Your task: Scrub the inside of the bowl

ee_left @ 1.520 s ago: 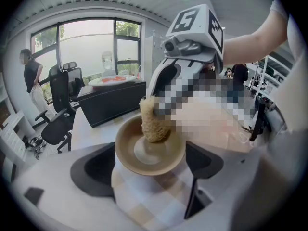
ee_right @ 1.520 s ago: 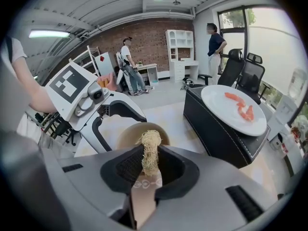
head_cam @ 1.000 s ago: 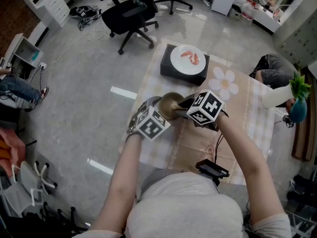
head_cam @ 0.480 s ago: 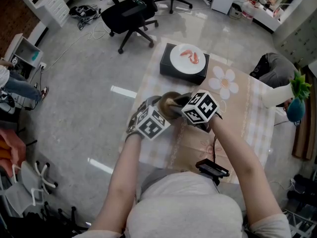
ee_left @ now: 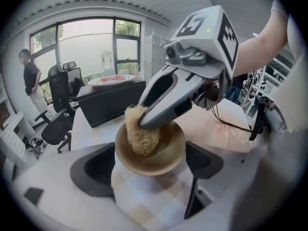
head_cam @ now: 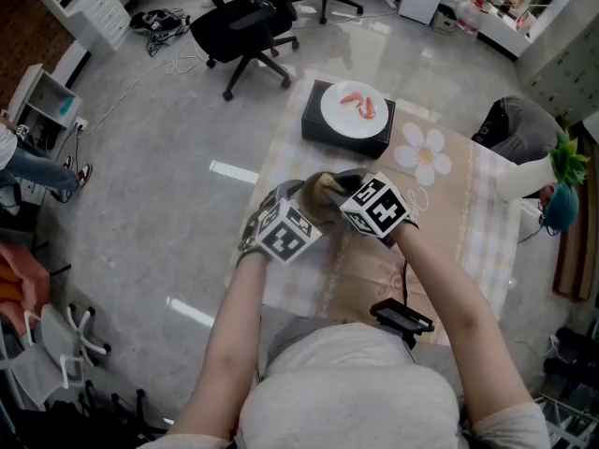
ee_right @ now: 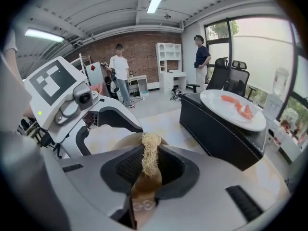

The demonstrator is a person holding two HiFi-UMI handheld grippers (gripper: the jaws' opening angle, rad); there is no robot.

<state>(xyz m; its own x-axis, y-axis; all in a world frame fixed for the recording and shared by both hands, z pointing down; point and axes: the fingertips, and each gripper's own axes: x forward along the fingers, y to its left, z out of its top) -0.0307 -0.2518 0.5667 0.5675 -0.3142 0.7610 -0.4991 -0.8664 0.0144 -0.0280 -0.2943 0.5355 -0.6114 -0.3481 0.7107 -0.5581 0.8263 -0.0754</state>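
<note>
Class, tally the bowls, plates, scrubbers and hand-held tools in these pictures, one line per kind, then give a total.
Bowl: 1
Plate: 1
Scrubber: 1
Tools: 2 (left tool, right tool)
Total: 5

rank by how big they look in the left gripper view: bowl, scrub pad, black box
1. bowl and black box: about alike. The bowl is far nearer the camera, so I won't rank them.
2. scrub pad: clearly smallest.
</note>
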